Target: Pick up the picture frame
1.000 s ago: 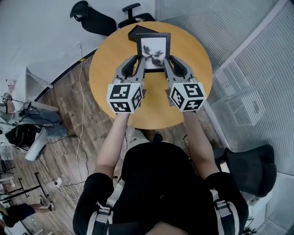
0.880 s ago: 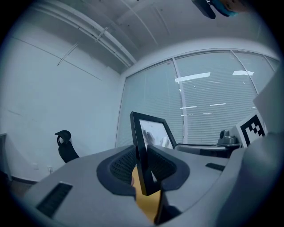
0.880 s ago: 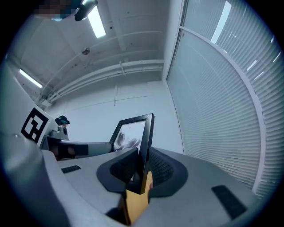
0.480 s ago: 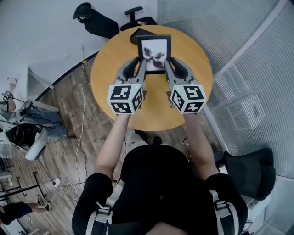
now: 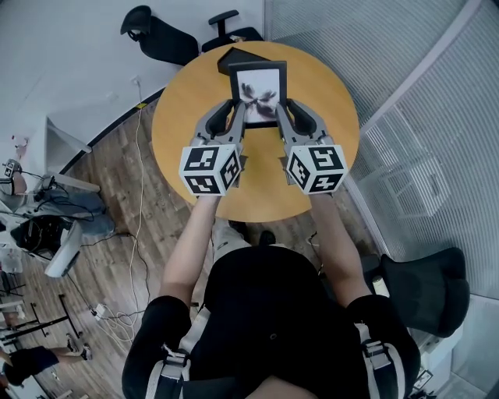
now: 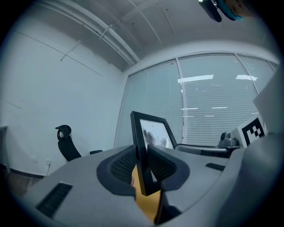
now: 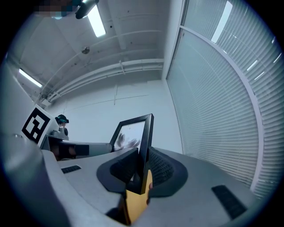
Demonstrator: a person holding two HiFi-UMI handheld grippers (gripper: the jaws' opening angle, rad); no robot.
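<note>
A black picture frame (image 5: 260,90) with a white, dark-smudged print stands upright over the far part of the round wooden table (image 5: 187,109). My left gripper (image 5: 238,111) is shut on the frame's left edge and my right gripper (image 5: 282,111) on its right edge. In the left gripper view the frame's edge (image 6: 138,142) is pinched between the ribbed pads of the left gripper (image 6: 143,166). The right gripper view shows the same: the frame (image 7: 133,133) sits between the pads of the right gripper (image 7: 141,170). Whether its lower corners touch the tabletop, I cannot tell.
The frame's black back stand (image 5: 234,56) juts out behind it. Two black office chairs (image 5: 160,35) (image 5: 228,19) stand beyond the table and a third (image 5: 425,288) to the near right. A curved glass wall with blinds (image 5: 421,117) runs along the right. Cables (image 5: 139,156) trail over the floor at left.
</note>
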